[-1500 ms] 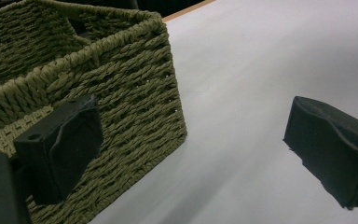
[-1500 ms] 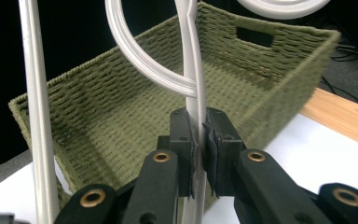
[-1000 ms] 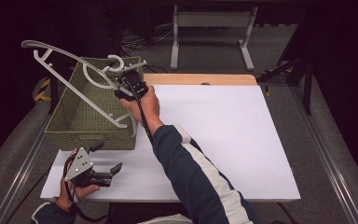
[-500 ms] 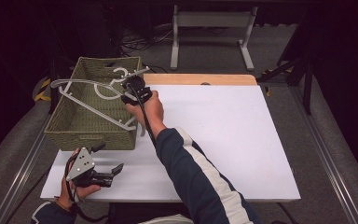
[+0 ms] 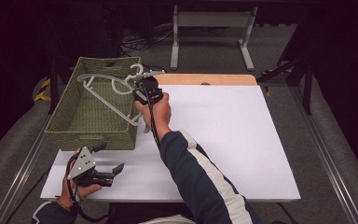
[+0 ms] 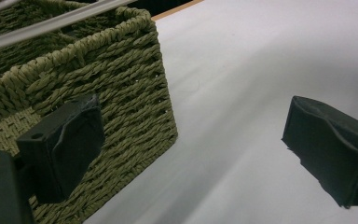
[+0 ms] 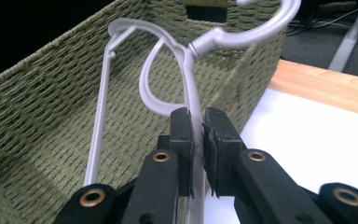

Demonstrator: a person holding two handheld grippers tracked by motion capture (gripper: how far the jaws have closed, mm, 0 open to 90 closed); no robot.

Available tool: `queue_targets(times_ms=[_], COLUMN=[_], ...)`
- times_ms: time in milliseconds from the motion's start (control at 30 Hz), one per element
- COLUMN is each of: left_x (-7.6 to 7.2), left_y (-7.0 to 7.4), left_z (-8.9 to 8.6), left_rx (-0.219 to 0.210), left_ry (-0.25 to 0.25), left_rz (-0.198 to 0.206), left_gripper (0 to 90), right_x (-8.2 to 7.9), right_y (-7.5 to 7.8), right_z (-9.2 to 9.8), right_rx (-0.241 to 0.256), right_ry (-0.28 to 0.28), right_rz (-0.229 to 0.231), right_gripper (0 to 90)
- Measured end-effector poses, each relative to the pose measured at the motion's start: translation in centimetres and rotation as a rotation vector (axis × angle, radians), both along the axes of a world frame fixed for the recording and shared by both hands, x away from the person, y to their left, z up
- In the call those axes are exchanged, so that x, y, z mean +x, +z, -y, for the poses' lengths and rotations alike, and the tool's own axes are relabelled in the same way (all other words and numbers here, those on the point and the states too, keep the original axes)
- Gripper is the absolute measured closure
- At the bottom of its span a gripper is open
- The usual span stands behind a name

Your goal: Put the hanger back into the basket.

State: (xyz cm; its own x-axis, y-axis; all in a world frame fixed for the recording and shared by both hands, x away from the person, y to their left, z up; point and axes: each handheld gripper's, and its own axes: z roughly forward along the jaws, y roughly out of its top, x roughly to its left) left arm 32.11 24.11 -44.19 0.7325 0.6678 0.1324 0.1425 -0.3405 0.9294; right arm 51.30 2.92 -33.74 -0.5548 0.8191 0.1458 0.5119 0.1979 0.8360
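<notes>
while right tongs [image 7: 196, 140] clamp hanger [image 7: 186, 60], basket [image 5: 93, 112] below.

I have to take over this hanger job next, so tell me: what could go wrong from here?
1. The right tool pinches only one thin arm of the white hanger, so the hanger could twist or slip out.
2. The hanger lies across the rim of the green basket with one end outside the near wall; it may catch there instead of dropping in.
3. The left tool is open and away from the basket, so a push could slide the basket.
</notes>
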Motion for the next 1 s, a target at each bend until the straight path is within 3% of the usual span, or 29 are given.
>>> queue_targets(times_ms=[67,133,300,433,500,600,833,1000], left_x=[0.0,0.0,0.1,0.2,0.2,0.3,0.7,0.7], left_y=[0.0,0.0,0.0,-0.2,-0.2,-0.4,-0.7,-0.7], left_z=[0.0,0.1,0.1,0.4,0.5,0.9,1.4,1.3], left_rx=[0.002,0.002,-0.001,0.011,0.021,0.036,0.053,0.064], left_ry=[-0.002,-0.003,0.011,0.024,0.024,0.039,0.055,0.058], left_rz=[-0.001,0.0,-0.001,-0.011,-0.014,-0.022,-0.03,-0.032], left_gripper=[5.8,5.8,6.1,9.1,10.1,11.8,12.8,12.5], right_x=[-0.3,-0.4,-1.8,-2.3,-2.4,-2.7,-4.0,-4.5], right_y=[-0.1,-0.1,1.0,1.4,1.4,1.3,1.1,0.7], right_z=[-0.6,-0.7,-1.1,0.7,1.0,2.9,6.5,8.3], right_rx=[0.017,0.033,-0.033,-0.054,-0.057,-0.063,-0.099,-0.084], right_ry=[0.053,0.069,0.156,0.178,0.179,0.189,0.242,0.258], right_rz=[0.007,0.004,0.089,0.134,0.135,0.158,0.251,0.271], right_gripper=[82.0,81.4,79.3,78.1,77.7,76.4,74.8,72.3])
